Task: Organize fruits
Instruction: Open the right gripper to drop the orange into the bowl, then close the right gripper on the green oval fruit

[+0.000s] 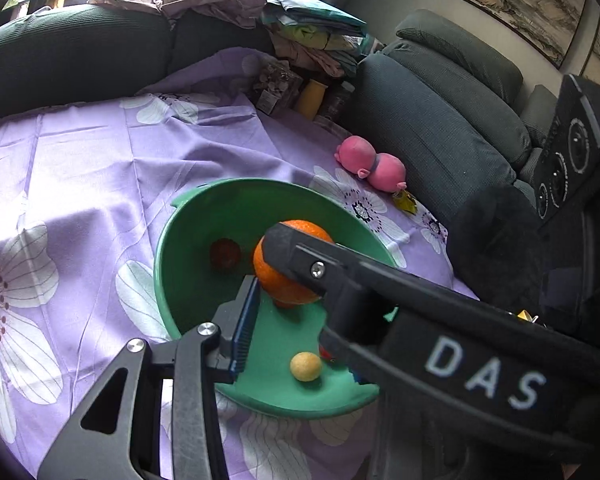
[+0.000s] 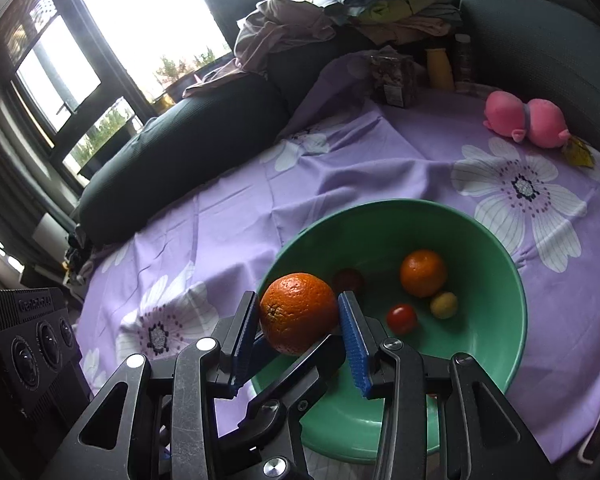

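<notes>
The right gripper [image 2: 298, 320] clamps a dimpled round orange [image 2: 298, 312] over the green plastic bowl's [image 2: 516, 304] near rim. Inside lie a second orange [image 2: 423, 273], one red tomato [image 2: 401, 318], one yellow fruit [image 2: 444, 305] and a shadowed dark-red one [image 2: 348, 279]. The left gripper's [image 1: 268, 280] spread cannot be judged, one finger being hidden.

bowl [image 2: 500, 248]: green, was sitting on the purple flowered cloth
big orange [image 2: 298, 312]: pinched between two blue pads right over the bowl's near rim
second orange [image 2: 423, 273]: smaller, lay inside the bowl
red tomato-looking one [image 2: 401, 318]: inside, just beside a little yellow fruit [image 2: 444, 305]
dark red fruit [image 2: 348, 279]: further back, half hidden
</notes>
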`<state>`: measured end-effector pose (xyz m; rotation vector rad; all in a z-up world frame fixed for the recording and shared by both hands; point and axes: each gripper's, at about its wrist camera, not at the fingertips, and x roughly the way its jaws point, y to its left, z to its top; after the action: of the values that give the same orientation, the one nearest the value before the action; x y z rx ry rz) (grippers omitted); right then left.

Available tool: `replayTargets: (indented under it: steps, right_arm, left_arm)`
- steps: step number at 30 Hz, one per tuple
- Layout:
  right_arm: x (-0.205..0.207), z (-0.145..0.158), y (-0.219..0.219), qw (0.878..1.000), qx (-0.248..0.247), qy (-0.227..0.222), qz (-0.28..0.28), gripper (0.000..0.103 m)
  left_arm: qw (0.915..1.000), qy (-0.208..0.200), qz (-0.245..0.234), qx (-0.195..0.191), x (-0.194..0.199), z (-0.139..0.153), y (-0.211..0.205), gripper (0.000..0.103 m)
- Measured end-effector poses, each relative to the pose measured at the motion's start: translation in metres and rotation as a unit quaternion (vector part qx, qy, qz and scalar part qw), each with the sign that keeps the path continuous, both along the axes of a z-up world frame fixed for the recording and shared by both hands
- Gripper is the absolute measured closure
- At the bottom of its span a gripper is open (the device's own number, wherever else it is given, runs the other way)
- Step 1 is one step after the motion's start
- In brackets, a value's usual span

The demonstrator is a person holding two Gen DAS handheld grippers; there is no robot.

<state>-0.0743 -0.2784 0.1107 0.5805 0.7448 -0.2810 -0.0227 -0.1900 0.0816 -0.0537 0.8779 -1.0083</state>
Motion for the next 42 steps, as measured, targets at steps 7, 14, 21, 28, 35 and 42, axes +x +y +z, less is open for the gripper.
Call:
replayTargets:
  steps: [7, 14, 21, 28, 35, 42]
  right_arm:
    - [-0.003, 0.0, -0.006, 1.0, 0.005, -0.018, -0.006, 0.059]
    - [0.037, -0.005, 0.048, 0.989, 0.042, -0.032, 0.136, 0.058]
    - [0.095, -0.043, 0.163, 0.947, 0.045, 0.042, 0.315, 0.058]
    - [0.117, -0.078, 0.244, 0.909, 0.036, 0.083, 0.407, 0.058]
    - [0.121, -0.092, 0.257, 0.903, 0.036, 0.096, 0.417, 0.058]
    - [0.122, -0.1, 0.271, 0.902, 0.018, 0.105, 0.419, 0.067]
  left_arm:
    - [0.9973, -0.031, 0.063, 0.022, 0.009, 0.016, 0.046, 0.042]
    - [0.9616, -0.027, 0.27, 0.043, 0.039, 0.035, 0.163, 0.03]
    - [0.8869, 0.042, 0.455, 0.066, 0.056, 0.028, 0.256, 0.03]
    - [0.8699, 0.034, 0.489, 0.057, 0.048, 0.035, 0.271, 0.032]
    - [0.8709, 0.051, 0.486, 0.054, 0.053, 0.03, 0.277, 0.031]
    - [0.8716, 0.05, 0.484, 0.059, 0.054, 0.028, 0.275, 0.031]
